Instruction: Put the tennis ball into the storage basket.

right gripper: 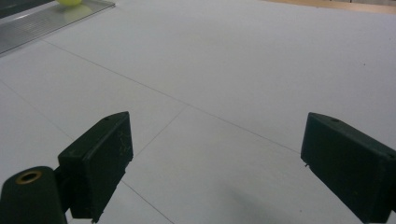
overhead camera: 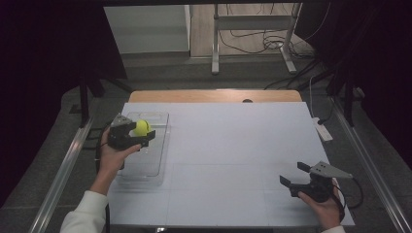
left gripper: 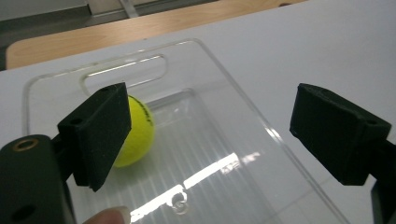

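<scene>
Ball (left gripper: 138, 130) sits in the clear tray (left gripper: 261, 126) at left of frame, so I lift my wide-open, empty left gripper (left gripper: 210, 135) straight up, right gripper (right gripper: 215, 163) idle and open

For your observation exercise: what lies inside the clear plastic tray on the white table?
Inside the clear plastic tray lies one yellow-green tennis ball near its handle end. The left gripper's jaw covers part of the ball.

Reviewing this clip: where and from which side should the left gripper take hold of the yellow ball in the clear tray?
Probably from above, jaws across the widest middle of the yellow ball. It is round and sits low in the clear tray, near the handle end, so the walls block a level approach. The left gripper stands open over it.
</scene>
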Tool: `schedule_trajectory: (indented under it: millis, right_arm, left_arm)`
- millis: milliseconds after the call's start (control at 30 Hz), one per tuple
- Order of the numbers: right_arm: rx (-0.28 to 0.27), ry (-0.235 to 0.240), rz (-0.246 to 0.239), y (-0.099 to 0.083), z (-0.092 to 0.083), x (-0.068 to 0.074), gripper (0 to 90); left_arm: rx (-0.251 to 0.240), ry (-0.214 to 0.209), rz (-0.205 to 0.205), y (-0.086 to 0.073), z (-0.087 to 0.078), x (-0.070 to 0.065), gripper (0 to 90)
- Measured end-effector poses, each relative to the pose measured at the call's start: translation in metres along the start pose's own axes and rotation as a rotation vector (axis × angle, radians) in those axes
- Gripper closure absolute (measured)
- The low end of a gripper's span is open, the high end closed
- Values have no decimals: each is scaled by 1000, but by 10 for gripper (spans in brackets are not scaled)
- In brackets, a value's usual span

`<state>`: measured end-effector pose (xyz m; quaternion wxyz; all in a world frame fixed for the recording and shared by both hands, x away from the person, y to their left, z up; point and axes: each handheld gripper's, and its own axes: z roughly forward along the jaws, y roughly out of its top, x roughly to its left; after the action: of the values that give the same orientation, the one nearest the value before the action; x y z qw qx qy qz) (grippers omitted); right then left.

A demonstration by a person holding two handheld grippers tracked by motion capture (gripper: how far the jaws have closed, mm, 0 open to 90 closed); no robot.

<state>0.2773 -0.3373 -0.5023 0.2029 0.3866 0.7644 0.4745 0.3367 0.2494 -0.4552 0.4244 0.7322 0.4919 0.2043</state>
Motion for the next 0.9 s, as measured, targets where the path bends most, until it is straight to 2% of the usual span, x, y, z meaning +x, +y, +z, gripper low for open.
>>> schedule_trajectory:
  millis: [267,400,600,900]
  right_arm:
    - [0,1,0,0,0,0,93]
    - [-1,1,1,0,0,0,93]
    - [0,1,0,0,0,0,93]
    - [1,4,-3,0,0,1,93]
  left_arm:
    - [-23,-45,19,-18,-16,-18,135]
    - [-28,-60,18,-26,-20,-23,133]
    - [-32,-96,19,-49,-28,-33,133]
    - [-39,-116,38,-68,-41,-42,132]
